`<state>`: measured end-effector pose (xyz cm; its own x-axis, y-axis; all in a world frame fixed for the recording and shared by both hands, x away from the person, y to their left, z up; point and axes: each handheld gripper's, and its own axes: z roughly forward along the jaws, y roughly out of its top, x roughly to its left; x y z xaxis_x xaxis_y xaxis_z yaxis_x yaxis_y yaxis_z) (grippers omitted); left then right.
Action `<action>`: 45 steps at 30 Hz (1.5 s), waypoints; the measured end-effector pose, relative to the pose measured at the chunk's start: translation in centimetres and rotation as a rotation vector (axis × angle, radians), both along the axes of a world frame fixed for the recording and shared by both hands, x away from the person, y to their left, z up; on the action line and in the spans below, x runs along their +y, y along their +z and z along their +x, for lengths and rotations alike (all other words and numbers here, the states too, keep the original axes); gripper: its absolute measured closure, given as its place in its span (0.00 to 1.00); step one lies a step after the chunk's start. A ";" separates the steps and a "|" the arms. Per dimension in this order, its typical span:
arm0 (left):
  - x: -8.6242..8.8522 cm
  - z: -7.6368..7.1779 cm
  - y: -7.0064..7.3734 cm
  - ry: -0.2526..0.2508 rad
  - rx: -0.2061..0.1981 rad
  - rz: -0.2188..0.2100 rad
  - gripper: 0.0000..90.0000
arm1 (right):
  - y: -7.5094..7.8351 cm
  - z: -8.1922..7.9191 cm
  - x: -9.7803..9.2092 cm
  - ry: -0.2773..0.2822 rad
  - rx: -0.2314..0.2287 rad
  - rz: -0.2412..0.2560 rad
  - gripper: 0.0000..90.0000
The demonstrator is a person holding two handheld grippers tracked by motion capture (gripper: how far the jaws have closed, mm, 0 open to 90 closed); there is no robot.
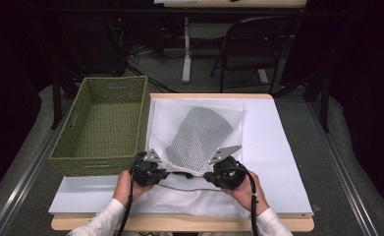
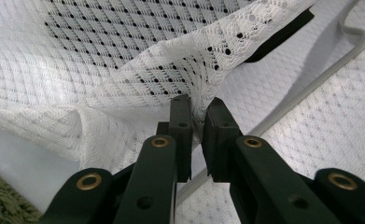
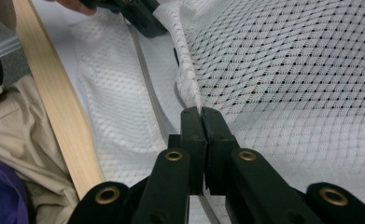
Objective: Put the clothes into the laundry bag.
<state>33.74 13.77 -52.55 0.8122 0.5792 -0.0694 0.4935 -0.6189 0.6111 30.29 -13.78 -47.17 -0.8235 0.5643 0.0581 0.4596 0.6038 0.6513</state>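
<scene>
Both grippers pinch the upper layer of a white mesh bag (image 1: 199,125) at its open mouth, near the front edge of the table. The left gripper (image 1: 152,173) has its jaws drawn narrow, with a fold of the mesh caught between the pads (image 2: 182,122) and only a slim gap beside the cloth. The right gripper (image 1: 218,174) has its jaws pressed nearly flat together on a bunched ridge of the same edge, as the right gripper view shows. Between the two, the mesh edge hangs lifted off the lower layer, whose grey zip band (image 3: 148,91) lies flat on the table. A dark grey cloth (image 1: 199,135) sits inside the bag, showing through the mesh as a rounded shape that reaches toward the far end. The bag lies on a white sheet (image 1: 278,147) that covers most of the table (image 1: 179,223); the wooden front rim runs just below the hands (image 1: 246,191). A green woven basket (image 1: 79,132) stands just beside the bag on the left, its near corner close to the left gripper, so there is little room on that side. To the right of the bag the white sheet lies bare up to the table's edge. I can read no label or writing on the bag, the basket or the grippers.
</scene>
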 end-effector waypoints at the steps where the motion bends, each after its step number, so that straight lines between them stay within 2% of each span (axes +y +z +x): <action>1: 0.0 -0.1 0.0 -0.005 0.006 -0.009 0.95 | -0.1 0.0 0.0 -0.003 0.010 -0.003 0.99; 8: 0.6 -0.9 0.7 -0.048 0.012 -0.017 0.98 | -0.5 0.3 -0.4 0.000 0.037 -0.013 0.99; 10: 0.6 -1.2 0.7 -0.065 0.029 -0.020 0.98 | -0.6 0.3 -0.5 -0.004 0.043 -0.012 0.99; 16: 0.1 -1.8 0.5 -0.121 0.061 0.020 0.98 | -1.3 0.2 -0.6 0.001 0.064 -0.051 0.99; 20: -0.4 -2.2 0.1 -0.131 0.081 0.044 0.98 | -2.3 0.5 -0.6 -0.005 0.097 -0.075 0.99; 24: -0.7 -2.3 -0.2 -0.131 0.092 0.067 0.98 | -3.8 0.9 -0.3 -0.005 0.117 -0.124 0.98; 26: -0.8 -2.3 -0.3 -0.132 0.095 0.075 0.98 | -4.8 1.3 -0.2 -0.008 0.146 -0.152 0.98; 33: -0.9 -2.2 -0.6 -0.128 0.120 0.091 0.96 | -5.6 1.6 0.0 -0.014 0.161 -0.173 0.97; 36: -0.9 -2.1 -0.5 -0.126 0.120 0.091 0.95 | -5.7 1.6 0.1 -0.009 0.157 -0.190 0.96; 37: -0.8 -2.1 -0.5 -0.125 0.121 0.092 0.92 | -5.8 1.6 0.1 -0.002 0.171 -0.185 0.96; 41: -0.7 -2.0 -0.4 -0.116 0.127 0.072 0.88 | -5.6 1.5 0.0 0.007 0.169 -0.176 0.94; 43: -0.5 -1.9 -0.3 -0.111 0.137 0.070 0.80 | -5.4 1.5 -0.1 0.003 0.186 -0.166 0.92; 44: -0.5 -1.9 -0.2 -0.115 0.135 0.066 0.73 | -5.3 1.6 -0.1 -0.006 0.190 -0.173 0.87; 45: -0.4 -1.8 -0.1 -0.107 0.133 0.068 0.73 | -5.3 1.6 -0.1 -0.006 0.190 -0.173 0.87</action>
<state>31.91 13.36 -52.62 0.8556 0.4970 -0.1444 0.4966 -0.7098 0.4995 31.90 -13.93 -52.48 -0.8037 0.5841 0.1137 0.5678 0.6955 0.4403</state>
